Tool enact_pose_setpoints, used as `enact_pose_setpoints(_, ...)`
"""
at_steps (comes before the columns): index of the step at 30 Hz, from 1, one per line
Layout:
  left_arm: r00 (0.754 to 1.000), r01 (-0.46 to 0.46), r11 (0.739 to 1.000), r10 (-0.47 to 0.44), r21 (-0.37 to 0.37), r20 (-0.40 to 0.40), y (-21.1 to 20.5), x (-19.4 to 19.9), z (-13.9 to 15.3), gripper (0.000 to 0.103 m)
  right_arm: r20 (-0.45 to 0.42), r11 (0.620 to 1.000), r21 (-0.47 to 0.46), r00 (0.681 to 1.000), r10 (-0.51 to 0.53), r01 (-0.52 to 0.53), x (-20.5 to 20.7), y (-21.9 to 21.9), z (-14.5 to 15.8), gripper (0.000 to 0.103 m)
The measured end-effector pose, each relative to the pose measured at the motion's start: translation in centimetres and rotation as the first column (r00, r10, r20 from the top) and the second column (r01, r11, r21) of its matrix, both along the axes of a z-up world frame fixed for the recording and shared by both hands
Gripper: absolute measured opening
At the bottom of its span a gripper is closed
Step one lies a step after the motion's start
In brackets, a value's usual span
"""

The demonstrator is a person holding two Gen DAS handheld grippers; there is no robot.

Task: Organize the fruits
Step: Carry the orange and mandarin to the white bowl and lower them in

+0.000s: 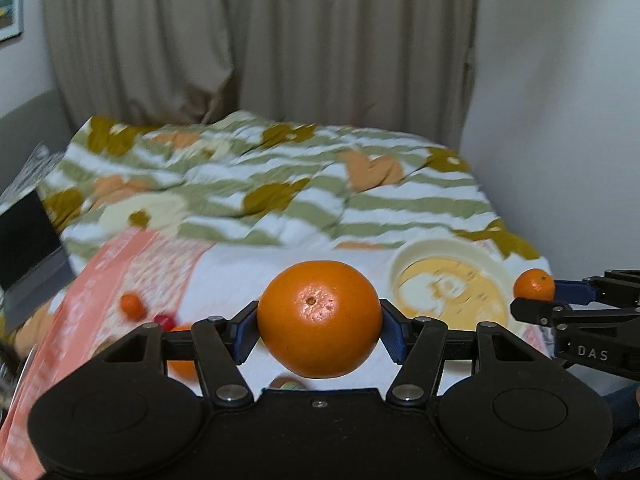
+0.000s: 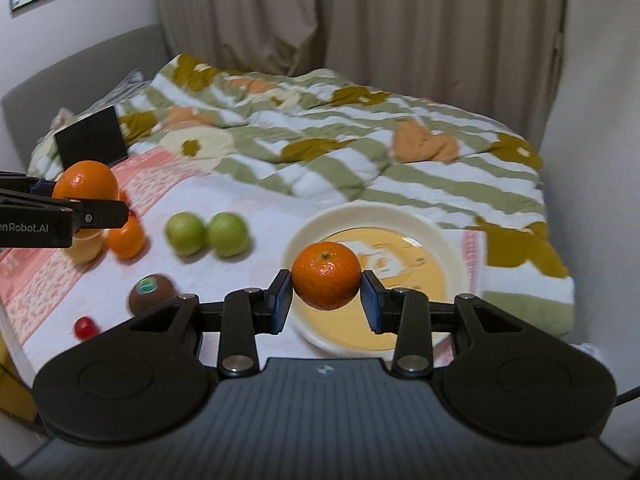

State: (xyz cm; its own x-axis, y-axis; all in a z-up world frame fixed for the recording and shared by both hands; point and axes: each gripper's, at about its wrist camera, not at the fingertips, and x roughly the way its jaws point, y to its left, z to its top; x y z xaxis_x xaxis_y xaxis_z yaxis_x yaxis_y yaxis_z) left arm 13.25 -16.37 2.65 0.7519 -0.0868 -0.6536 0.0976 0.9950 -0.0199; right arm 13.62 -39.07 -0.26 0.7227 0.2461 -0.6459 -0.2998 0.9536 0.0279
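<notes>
My left gripper (image 1: 319,326) is shut on a large orange (image 1: 319,318), held in the air above the bed; the same orange (image 2: 86,181) shows at the left of the right wrist view. My right gripper (image 2: 326,298) is shut on a small mandarin (image 2: 326,274), which hangs over the near rim of a cream and yellow plate (image 2: 448,236). In the left wrist view the mandarin (image 1: 534,285) and the plate (image 1: 416,252) are at the right. Two green fruits (image 2: 206,234), a kiwi (image 2: 151,292), a small red fruit (image 2: 85,327) and another orange fruit (image 2: 127,238) lie on the cloth.
A pink and white cloth (image 2: 36,280) covers the near part of the bed, with a green-striped flowered duvet (image 2: 360,152) behind it. A black box (image 2: 91,142) stands at the left. Curtains and walls close off the far side and the right.
</notes>
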Motion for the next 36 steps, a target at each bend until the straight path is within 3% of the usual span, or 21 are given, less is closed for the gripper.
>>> enact_pose_setpoints(5, 0.996, 0.091, 0.996, -0.091, -0.013, 0.003, -3.0, 3.6, 0.5, 0.065, -0.005, 0.997, 0.014, 0.997, -0.071, 0.072, 2.2, -2.7, 0.3, 0.052)
enact_pose_setpoints(9, 0.982, 0.190, 0.982, -0.190, 0.019, 0.001, -5.9, 7.1, 0.1, 0.065, -0.021, 0.991, 0.042, 0.992, -0.127, 0.128, 4.5, -4.6, -0.4, 0.052)
enact_pose_setpoints(20, 0.918, 0.388, 0.920, -0.382, 0.051, -0.105, -11.8, 15.2, -5.9, 0.065, -0.062, 0.967, 0.052, 0.967, -0.246, 0.250, 10.2, -8.2, -3.1, 0.052)
enact_pose_setpoints(28, 0.876, 0.477, 0.871, -0.459, 0.120, -0.149, -14.9, 17.4, -10.3, 0.065, -0.098, 0.954, 0.047, 0.952, -0.291, 0.297, 11.5, -9.2, -4.7, 0.052)
enact_pose_setpoints(34, 0.863, 0.497, 0.858, -0.472, 0.133, -0.181, -15.9, 18.1, -12.2, 0.066, -0.111, 0.948, 0.042, 0.945, -0.309, 0.315, 11.7, -9.7, -5.1, 0.052)
enact_pose_setpoints(35, 0.864, 0.497, 0.857, -0.473, 0.136, -0.170, -16.0, 18.1, -12.2, 0.067, -0.112, 0.947, 0.041, 0.943, -0.313, 0.319, 11.7, -9.8, -5.1, 0.052)
enact_pose_setpoints(36, 0.865, 0.497, 0.855, -0.477, 0.145, -0.153, -16.1, 18.0, -12.0, 0.079, -0.113, 0.946, 0.040, 0.942, -0.316, 0.322, 11.7, -9.9, -5.1, 0.052)
